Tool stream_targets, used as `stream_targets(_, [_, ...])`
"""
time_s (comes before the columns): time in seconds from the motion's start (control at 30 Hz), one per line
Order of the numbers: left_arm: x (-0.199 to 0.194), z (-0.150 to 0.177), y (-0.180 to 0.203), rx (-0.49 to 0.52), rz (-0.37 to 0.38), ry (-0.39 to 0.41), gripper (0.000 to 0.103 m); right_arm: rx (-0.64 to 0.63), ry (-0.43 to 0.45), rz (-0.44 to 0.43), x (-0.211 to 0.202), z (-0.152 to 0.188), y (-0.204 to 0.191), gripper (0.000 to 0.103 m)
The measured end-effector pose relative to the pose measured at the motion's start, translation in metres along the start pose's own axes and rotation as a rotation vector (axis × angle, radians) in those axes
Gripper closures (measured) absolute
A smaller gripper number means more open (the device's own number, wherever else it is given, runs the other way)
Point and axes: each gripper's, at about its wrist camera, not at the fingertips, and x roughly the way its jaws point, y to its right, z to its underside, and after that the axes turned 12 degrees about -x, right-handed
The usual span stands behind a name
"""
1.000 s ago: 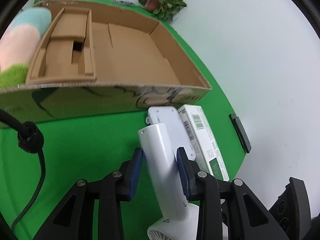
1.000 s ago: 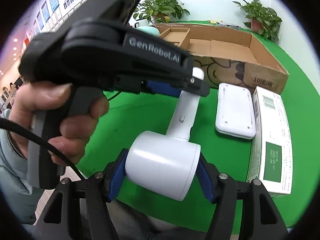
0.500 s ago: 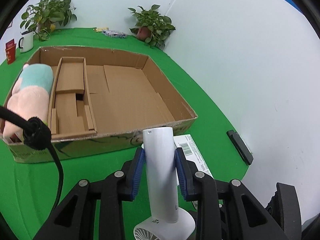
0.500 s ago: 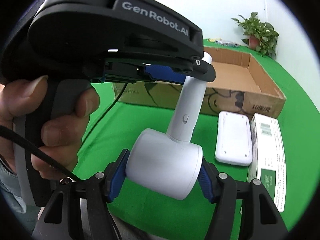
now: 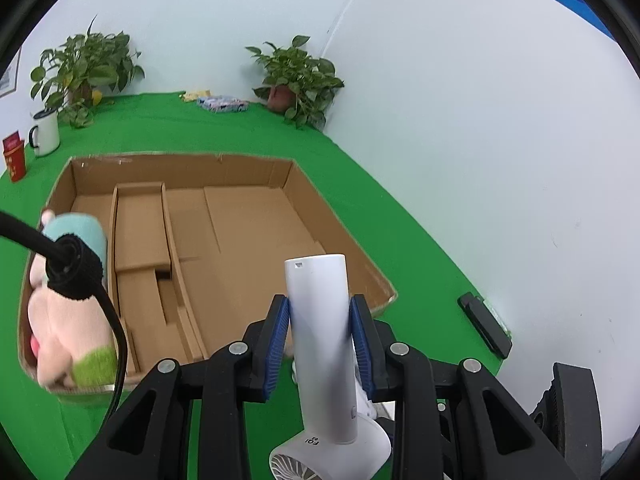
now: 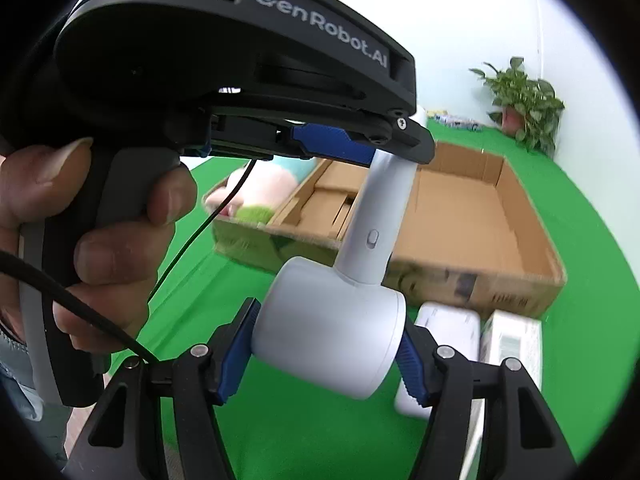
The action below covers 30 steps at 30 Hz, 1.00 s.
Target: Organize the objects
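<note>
A white handheld fan (image 5: 322, 320) is held by both grippers in the air above the green table. My left gripper (image 5: 320, 316) is shut on its handle, in front of the open cardboard box (image 5: 248, 216). My right gripper (image 6: 330, 344) is shut on the fan's round head (image 6: 330, 332); the handle (image 6: 376, 224) rises to the left gripper's blue pads. The box (image 6: 472, 216) holds a pink and teal plush toy (image 5: 68, 308) at its left end. A white flat device (image 6: 444, 320) and a white carton (image 6: 516, 340) lie on the table before the box.
A cardboard divider (image 5: 140, 224) stands inside the box. Two potted plants (image 5: 300, 76), a white mug (image 5: 46, 136) and a red tin (image 5: 14, 156) stand at the back. A black flat item (image 5: 484, 324) lies at the table's right edge by the wall.
Both grippers have lifted the fan higher and toward the box. The box interior now shows from above, and the white device and carton have dropped out of the left wrist view.
</note>
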Motion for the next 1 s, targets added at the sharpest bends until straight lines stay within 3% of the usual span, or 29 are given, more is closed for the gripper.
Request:
stream_targets(0.17, [0.004, -0.032, 0.008, 0.019, 0.002, 0.02, 0.075, -0.012, 0.019, 0.014, 0.005, -0.017, 0.014, 0.04])
stream_targets(0.6, [0.052, -0.108, 0.001, 0.018, -0.018, -0.032, 0.074, 0.013, 0.01, -0.001, 0.029, -0.042, 0.039, 0.04])
stream_targets(1.0, [0.138, -0.13, -0.029, -0.065, -0.067, -0.133, 0.074, 0.037, -0.089, -0.086, 0.07, -0.039, 0.075, 0.04])
